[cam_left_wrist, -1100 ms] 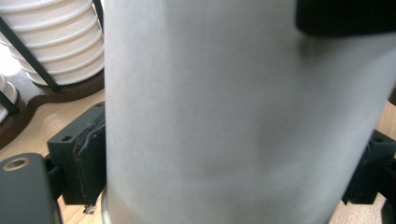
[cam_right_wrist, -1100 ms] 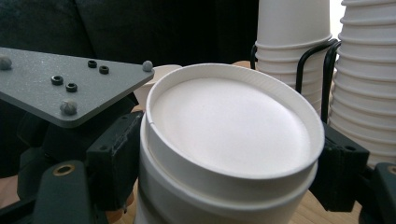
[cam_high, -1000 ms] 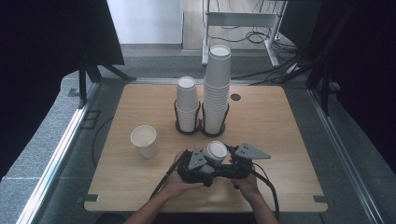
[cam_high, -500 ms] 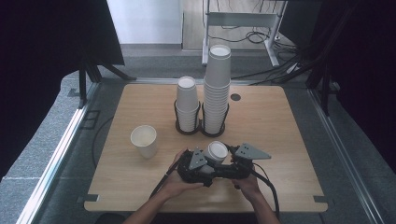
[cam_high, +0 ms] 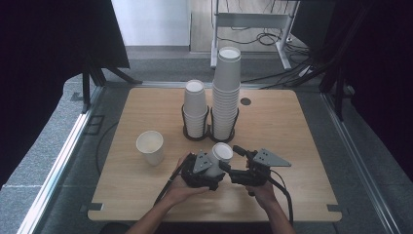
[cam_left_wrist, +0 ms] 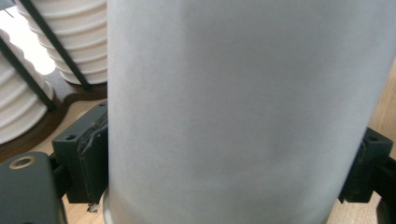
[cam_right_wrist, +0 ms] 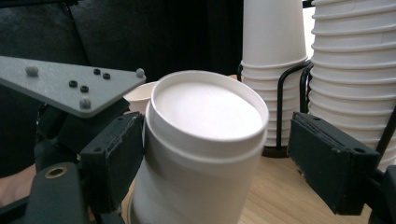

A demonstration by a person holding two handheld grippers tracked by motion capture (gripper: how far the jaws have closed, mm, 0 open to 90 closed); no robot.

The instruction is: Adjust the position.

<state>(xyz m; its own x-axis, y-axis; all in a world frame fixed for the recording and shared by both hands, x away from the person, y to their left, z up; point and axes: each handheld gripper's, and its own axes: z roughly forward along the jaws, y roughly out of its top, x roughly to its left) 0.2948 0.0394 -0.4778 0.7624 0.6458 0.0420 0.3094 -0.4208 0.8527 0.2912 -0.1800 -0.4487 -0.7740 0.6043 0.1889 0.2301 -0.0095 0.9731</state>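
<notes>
White paper cup (cam_high: 217, 158): base up, tilted, just in front of the wire rack (cam_high: 209, 132), above the table (cam_high: 292, 126); a second rim line below the base, maybe two nested, hard to tell.
Left gripper (cam_left_wrist: 233, 172): clamped on the cup's wall low down, pads pressed to both sides.
Right gripper (cam_right_wrist: 215, 154): jaws wide either side of the cup's upturned base; near pad at or almost at the wall, far pad clear of it; no grip yet.
Change: next to none; both hands, held cup and everything else placed as a second ago, jaw widths about the same.
Meaning for task: likely a pause before closing the right jaws on the base to pull or pass the cup; nothing separated so far.
Loose cup (cam_high: 150, 147): upright, mouth up, left of the rack and nearer than it, well apart from the hands.
Short stack (cam_high: 195, 107): in the rack's left ring.
Tall stack (cam_high: 227, 92): in the rack's right ring.
Writing: none readable; cups plain white, no brand or label on grippers either.
</notes>
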